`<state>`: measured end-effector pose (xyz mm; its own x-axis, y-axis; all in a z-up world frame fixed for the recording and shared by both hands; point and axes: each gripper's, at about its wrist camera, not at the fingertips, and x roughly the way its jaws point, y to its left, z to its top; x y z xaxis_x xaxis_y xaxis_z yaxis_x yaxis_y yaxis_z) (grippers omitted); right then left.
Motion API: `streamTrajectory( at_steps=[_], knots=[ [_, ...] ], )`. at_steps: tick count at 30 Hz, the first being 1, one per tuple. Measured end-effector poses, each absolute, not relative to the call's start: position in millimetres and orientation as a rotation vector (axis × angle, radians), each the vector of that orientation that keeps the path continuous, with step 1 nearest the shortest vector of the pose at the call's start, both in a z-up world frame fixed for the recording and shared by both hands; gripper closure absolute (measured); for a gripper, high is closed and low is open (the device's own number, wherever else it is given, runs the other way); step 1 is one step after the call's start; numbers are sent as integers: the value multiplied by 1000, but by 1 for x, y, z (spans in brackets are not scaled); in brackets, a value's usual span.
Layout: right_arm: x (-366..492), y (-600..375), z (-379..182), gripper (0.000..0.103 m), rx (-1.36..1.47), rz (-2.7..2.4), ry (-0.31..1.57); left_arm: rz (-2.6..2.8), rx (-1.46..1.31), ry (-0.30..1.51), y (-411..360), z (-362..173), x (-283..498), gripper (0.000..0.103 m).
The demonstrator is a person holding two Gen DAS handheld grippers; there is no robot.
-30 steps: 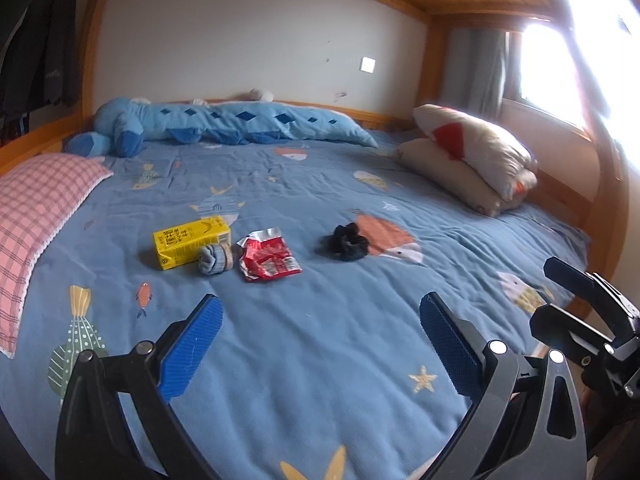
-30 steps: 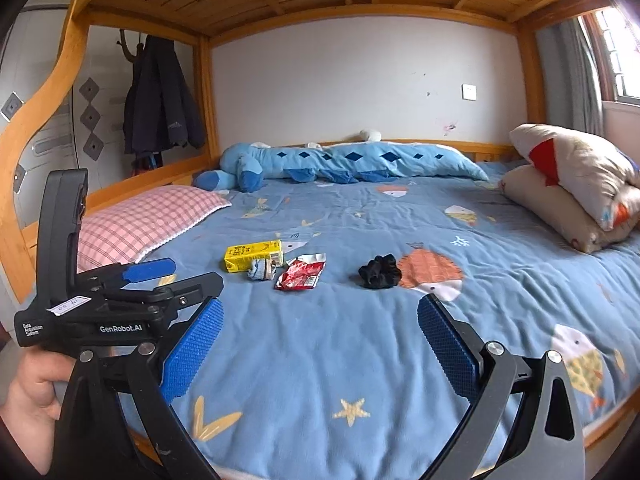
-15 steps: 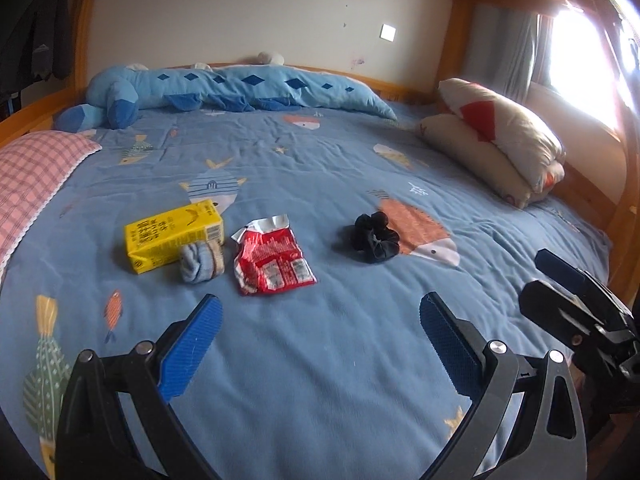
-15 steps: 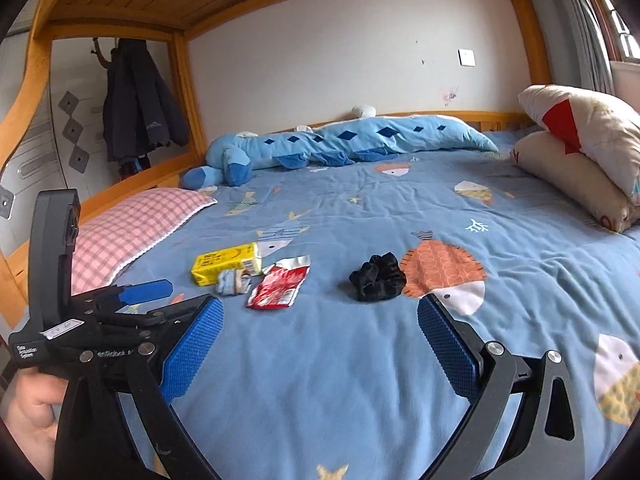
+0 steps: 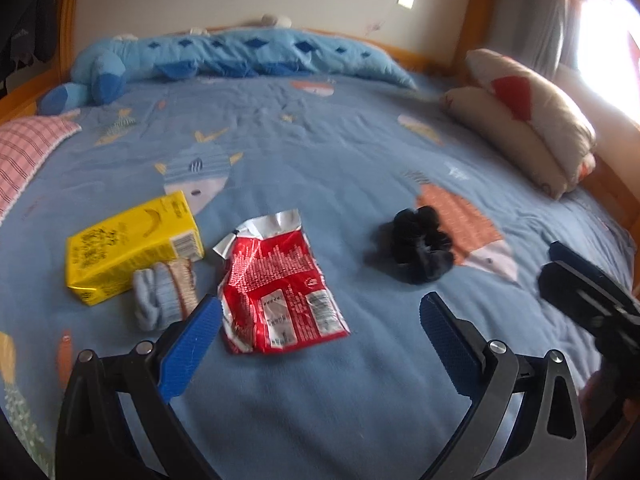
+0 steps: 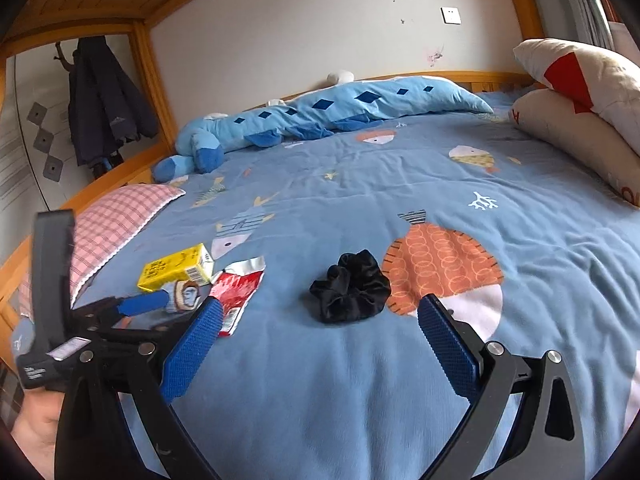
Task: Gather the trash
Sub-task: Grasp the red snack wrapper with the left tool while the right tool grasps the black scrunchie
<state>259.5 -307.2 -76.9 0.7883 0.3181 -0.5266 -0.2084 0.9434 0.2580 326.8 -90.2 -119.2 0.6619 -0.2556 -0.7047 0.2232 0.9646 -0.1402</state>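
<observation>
A torn red snack wrapper (image 5: 276, 284) (image 6: 236, 292) lies flat on the blue bed quilt. Left of it rests a yellow drink carton (image 5: 132, 246) (image 6: 176, 268), with a small rolled sock (image 5: 164, 294) (image 6: 184, 294) against the carton's near side. A black scrunchie (image 5: 420, 250) (image 6: 352, 286) sits to the wrapper's right. My left gripper (image 5: 320, 316) is open just short of the wrapper, nothing between its pads. My right gripper (image 6: 318, 320) is open just short of the scrunchie, also empty. Each view catches the other gripper at its edge.
A long blue plush toy (image 5: 240, 56) lies along the far wall. A pink checked pillow (image 6: 116, 220) is at the left and two stacked cushions (image 5: 528, 120) at the right. The wooden bed frame (image 6: 156, 80) surrounds the quilt (image 5: 320, 152). A dark jacket (image 6: 104, 104) hangs at left.
Both grippers have moved forward and lower over the bed; the wrapper, carton, sock and scrunchie now appear much closer. The jaws stay open. Nothing on the quilt has shifted.
</observation>
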Motion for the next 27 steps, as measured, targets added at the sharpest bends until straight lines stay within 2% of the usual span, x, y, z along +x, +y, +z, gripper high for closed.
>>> streamTrajectory(
  at_steps=[14,15,16,17,20,21,22,25,27],
  knots=[
    [296,-297,-92,8,161,312,648,-244,-89,904,-91,-161,384,6],
    [298,-296,-93,8,163,317,653,-241,-80,907,-92,-162,388,10],
    [300,-295,-94,8,162,323,659,-239,-75,910,-93,-162,389,25],
    [302,-294,-94,8,158,322,664,-237,-72,914,-93,-162,390,33],
    [305,-291,-95,8,147,322,676,-250,-64,917,-91,-162,391,41],
    [306,-291,-96,9,146,321,679,-251,-57,915,-90,-162,390,58],
    [307,-290,-96,8,146,321,682,-252,-56,914,-88,-162,391,70],
    [311,-290,-99,8,147,313,696,-266,-123,912,-74,-161,392,82],
    [314,-289,-101,9,142,303,707,-275,-153,903,-67,-161,392,84]
  ],
)
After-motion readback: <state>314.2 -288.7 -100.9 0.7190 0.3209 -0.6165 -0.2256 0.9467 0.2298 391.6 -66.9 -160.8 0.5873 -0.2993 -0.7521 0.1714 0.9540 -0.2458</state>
